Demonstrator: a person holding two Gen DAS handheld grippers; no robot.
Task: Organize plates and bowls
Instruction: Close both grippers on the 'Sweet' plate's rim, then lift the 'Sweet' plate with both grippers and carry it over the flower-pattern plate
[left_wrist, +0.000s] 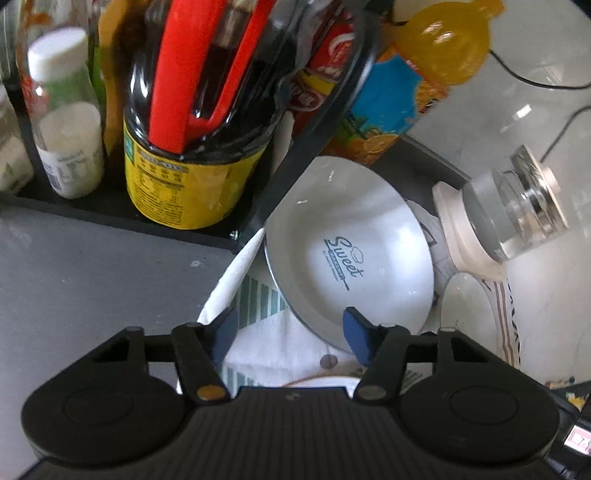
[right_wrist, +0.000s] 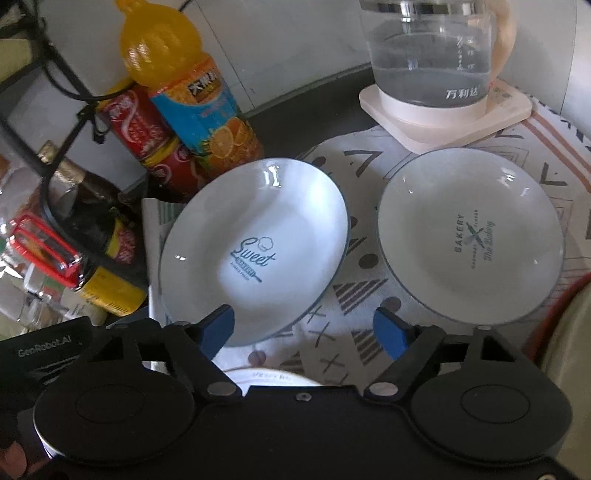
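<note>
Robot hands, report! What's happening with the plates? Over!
Left gripper open at Sweet plate rim. Right gripper open, empty. Bakery plate flat. Bottles crowd behind.

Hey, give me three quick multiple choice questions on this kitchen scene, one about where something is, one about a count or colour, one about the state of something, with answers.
1. Where does the glass kettle stand?
A. On its cream base at the far edge of the patterned cloth
B. Inside the black rack
C. On a plate

2. How many white plates with printed words lie fully in the right wrist view?
A. One
B. Two
C. Four

3. How does the Sweet plate lie?
A. Upside down
B. Tilted, one edge raised
C. Broken in two

Answers: 1 A, the base sits under it by the cloth. 2 B, the Sweet plate and the Bakery plate. 3 B, its far rim sits higher than its near rim.
</note>
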